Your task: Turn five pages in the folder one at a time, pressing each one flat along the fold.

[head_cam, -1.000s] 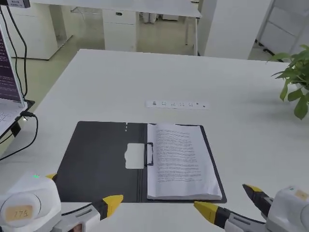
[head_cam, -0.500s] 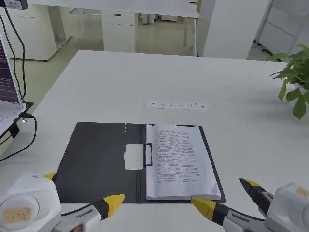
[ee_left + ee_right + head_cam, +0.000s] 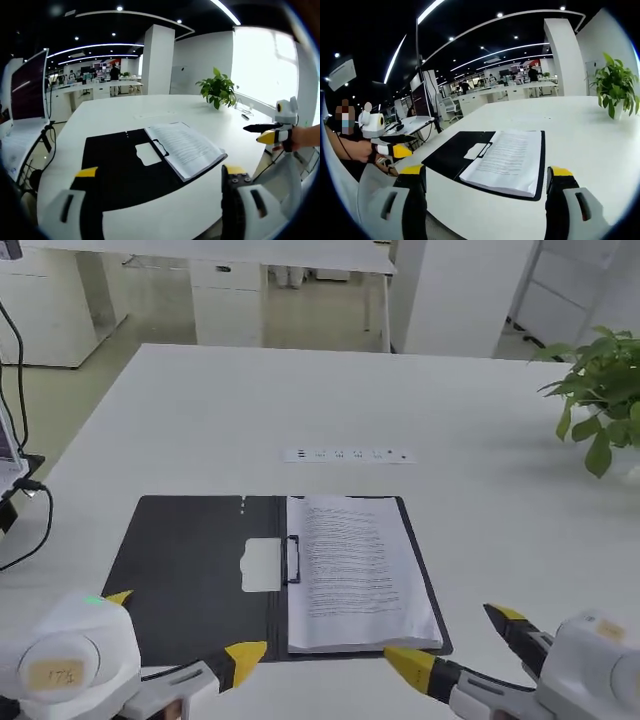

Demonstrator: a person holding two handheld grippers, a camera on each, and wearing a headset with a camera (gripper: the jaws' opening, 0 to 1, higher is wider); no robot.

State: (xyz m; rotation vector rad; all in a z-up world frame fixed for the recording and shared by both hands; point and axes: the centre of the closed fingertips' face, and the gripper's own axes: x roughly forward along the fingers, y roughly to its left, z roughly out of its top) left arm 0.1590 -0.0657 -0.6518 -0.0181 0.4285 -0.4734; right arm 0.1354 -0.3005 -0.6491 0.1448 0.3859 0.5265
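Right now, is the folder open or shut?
Open. The folder lies spread flat on the table, its black left cover bare, with the stack of printed pages on its right half.

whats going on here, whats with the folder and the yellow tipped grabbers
A person at a white table holds a two-jaw gripper in each hand. An open black folder lies flat in front of them, with a stack of printed pages on its right half. No page lies on the left half yet. The left gripper and the right gripper are both open, hovering near the folder's near edge and touching nothing.
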